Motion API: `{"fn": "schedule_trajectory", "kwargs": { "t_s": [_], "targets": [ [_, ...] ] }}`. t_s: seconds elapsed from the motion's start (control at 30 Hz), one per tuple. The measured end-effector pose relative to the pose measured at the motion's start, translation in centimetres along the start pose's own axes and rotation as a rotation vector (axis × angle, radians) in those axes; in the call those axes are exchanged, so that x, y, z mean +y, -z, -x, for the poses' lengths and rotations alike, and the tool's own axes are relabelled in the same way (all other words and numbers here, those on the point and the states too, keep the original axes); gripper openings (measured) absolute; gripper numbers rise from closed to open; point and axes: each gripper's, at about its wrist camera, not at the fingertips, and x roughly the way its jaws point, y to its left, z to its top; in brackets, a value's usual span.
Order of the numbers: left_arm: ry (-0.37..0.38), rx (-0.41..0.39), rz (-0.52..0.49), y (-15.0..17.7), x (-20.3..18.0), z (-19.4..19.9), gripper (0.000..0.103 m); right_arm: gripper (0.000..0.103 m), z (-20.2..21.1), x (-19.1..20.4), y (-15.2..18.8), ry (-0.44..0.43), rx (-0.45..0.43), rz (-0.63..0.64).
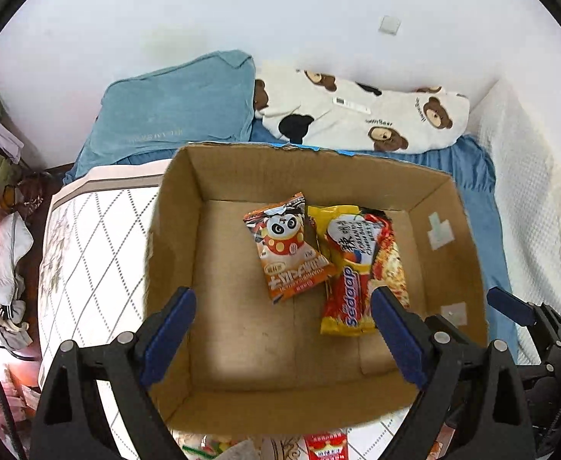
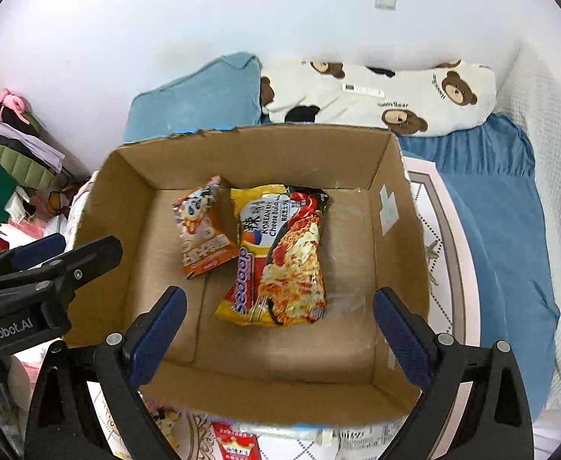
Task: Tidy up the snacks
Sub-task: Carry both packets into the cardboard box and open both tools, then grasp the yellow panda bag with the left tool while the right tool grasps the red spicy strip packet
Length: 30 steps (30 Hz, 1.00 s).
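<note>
Snack packets [image 1: 292, 247] lie in box [image 1: 433, 207], both tongs wide, empty.

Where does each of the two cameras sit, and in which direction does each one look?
Left wrist view: on the left gripper, looking steeply down into the cardboard box; its two open blue-padded fingers show, plus the right gripper at the right edge.
Right wrist view: on the right gripper, looking steeply down likewise; its open fingers show, plus the left gripper at the left edge.
Shared: box, orange panda packet, noodle packet, pillows.
</note>
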Motion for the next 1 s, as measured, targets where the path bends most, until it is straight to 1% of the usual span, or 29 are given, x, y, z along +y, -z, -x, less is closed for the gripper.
{"fn": "schedule_trajectory", "kwargs": {
  "t_s": [0.2,0.3,0.33,0.4,0.43,0.47,0.53,0.6,0.63,0.67,0.73,0.83,0.9,0.93,0.97,1.0],
  "targets": [
    [0.009,-0.051,0.009,2.2,0.0,3.6,0.093,0.1,3.8,0.7,2.2,-0.029,-0.059,-0.018],
    [0.006,-0.075,0.02,3.9,0.4,5.4,0.093,0.098,5.5,1.0,3.7,-0.052,-0.09,-0.038],
    [-0.002,-0.08,0.026,4.6,0.6,5.9,0.093,0.097,5.9,1.2,4.3,-0.057,-0.096,-0.035],
    [-0.011,-0.087,0.033,6.4,1.3,6.5,0.093,0.085,6.6,1.8,6.1,-0.069,-0.106,-0.028],
    [-0.026,-0.082,0.032,7.4,1.7,6.6,0.093,0.083,6.5,2.0,6.9,-0.072,-0.101,-0.026],
    [-0.05,-0.067,0.026,8.9,2.2,6.4,0.093,0.078,6.2,2.2,8.3,-0.086,-0.083,-0.033],
    [-0.087,-0.019,0.013,12.1,3.2,5.2,0.093,0.078,5.2,2.3,10.7,-0.115,-0.035,-0.053],
    [-0.112,0.054,0.003,15.1,3.9,3.3,0.093,0.078,3.7,2.4,13.2,-0.124,0.012,-0.069],
    [-0.106,0.114,0.01,16.8,4.5,1.5,0.093,0.078,2.8,2.4,14.4,-0.125,0.037,-0.075],
    [-0.099,0.148,0.019,17.8,4.7,0.6,0.093,0.078,1.8,2.4,15.6,-0.128,0.068,-0.087],
    [-0.081,0.257,0.03,20.3,5.2,-3.0,0.093,0.078,-0.9,2.3,18.2,-0.136,0.148,-0.115],
    [-0.098,0.332,0.01,22.3,4.8,-6.6,0.088,0.078,-4.2,2.3,21.0,-0.123,0.225,-0.128],
    [-0.103,0.34,-0.005,22.5,4.5,-8.1,0.088,0.078,-5.7,2.4,22.0,-0.112,0.255,-0.12],
    [-0.117,0.352,-0.018,22.5,4.2,-9.3,0.086,0.078,-6.4,2.5,22.5,-0.107,0.265,-0.116],
    [-0.124,0.354,-0.02,22.5,4.1,-10.0,0.08,0.078,-7.2,2.7,22.9,-0.104,0.278,-0.103],
    [-0.121,0.356,-0.019,22.6,4.1,-10.5,0.065,0.078,-7.9,2.9,23.2,-0.094,0.289,-0.099]
  ]
}}
